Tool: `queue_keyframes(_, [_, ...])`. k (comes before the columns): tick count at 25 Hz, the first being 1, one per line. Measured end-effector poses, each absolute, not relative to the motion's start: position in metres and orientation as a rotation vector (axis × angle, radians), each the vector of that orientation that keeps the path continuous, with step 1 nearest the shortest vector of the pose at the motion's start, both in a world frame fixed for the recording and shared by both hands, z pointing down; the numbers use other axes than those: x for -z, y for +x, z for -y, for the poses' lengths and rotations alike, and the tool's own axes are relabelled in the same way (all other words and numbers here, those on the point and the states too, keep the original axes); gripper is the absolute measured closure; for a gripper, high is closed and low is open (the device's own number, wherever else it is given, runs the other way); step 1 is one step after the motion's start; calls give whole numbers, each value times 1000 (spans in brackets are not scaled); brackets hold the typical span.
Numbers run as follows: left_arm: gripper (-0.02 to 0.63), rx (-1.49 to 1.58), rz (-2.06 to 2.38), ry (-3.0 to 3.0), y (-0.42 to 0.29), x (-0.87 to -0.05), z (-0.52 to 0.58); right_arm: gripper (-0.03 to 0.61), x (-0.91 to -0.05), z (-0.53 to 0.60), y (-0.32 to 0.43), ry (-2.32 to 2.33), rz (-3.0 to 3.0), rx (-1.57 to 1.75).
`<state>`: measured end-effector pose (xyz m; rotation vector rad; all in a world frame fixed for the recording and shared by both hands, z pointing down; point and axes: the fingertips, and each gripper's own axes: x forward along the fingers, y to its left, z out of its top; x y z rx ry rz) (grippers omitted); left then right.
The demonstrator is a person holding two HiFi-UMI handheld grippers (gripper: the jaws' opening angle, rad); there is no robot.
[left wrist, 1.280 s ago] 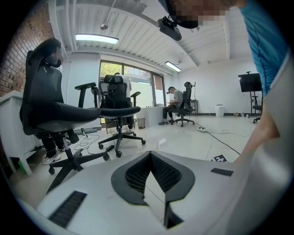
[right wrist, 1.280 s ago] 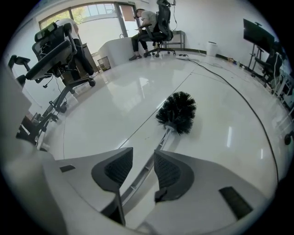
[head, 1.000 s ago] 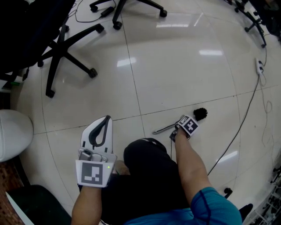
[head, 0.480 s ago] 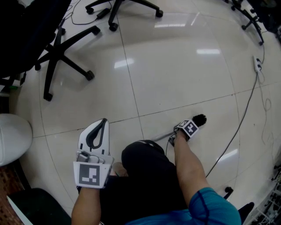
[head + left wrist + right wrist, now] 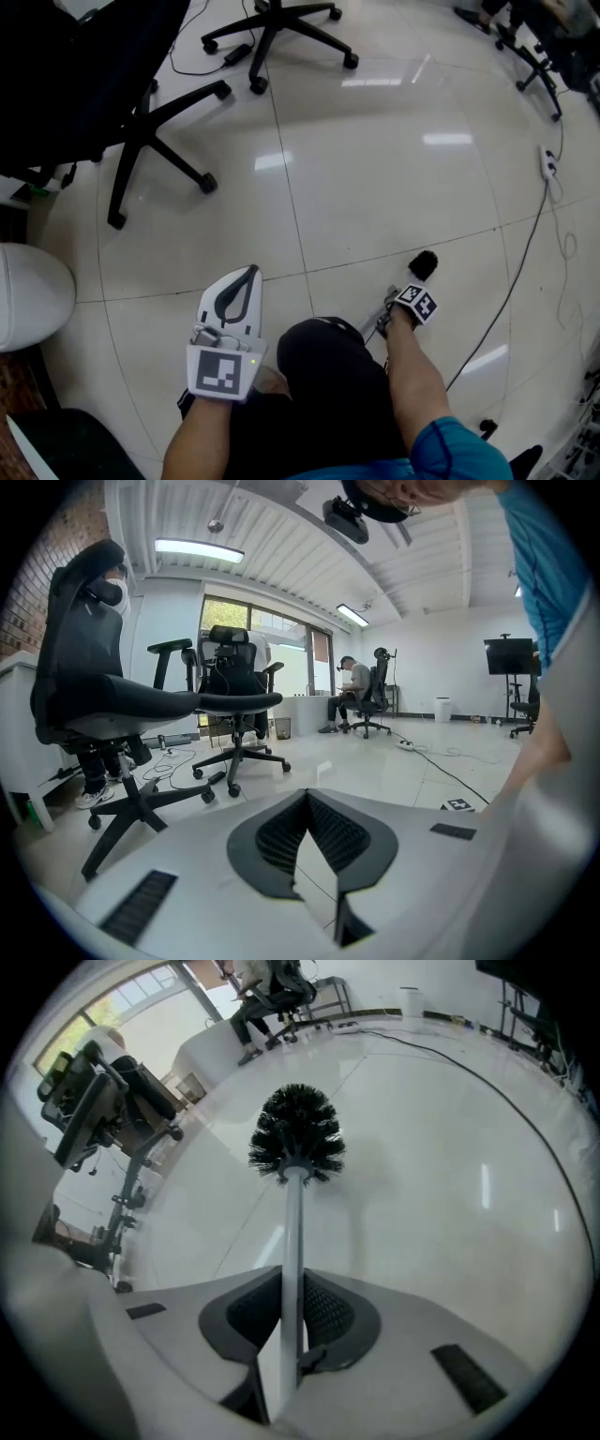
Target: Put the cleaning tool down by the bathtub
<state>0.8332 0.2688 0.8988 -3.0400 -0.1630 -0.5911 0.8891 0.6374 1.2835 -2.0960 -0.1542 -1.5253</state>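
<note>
Brush (image 5: 292,1143) is clenched at its handle by the right tool (image 5: 292,1321), whose jaws have just been closing; its head is seen at 12 o'clock.

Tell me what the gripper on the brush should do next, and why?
Probably lift a little. The right gripper's fingers have just been closing and now pinch the toilet brush's handle, while its bristle head seems to rest on the floor. Raising it clears the tiles before carrying it toward the bathtub at the head view's left edge. The left gripper is shut and empty.
</note>
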Motion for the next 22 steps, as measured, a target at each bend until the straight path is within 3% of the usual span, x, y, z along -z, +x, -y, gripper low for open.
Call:
queue_keyframes(10, [615,616,170,-3117,846,-900,-264,514,-1085,-548,948,-2563,-589,1182])
queue_keyframes(15, [615,610,152,-3169,822,-822,-253,514,-942,-514,927,-2797,-829,1098])
queue_keyframes(22, [615,601,28,-3232,765,-676,-251,514,-715,-457,900,-2749,-1125,899])
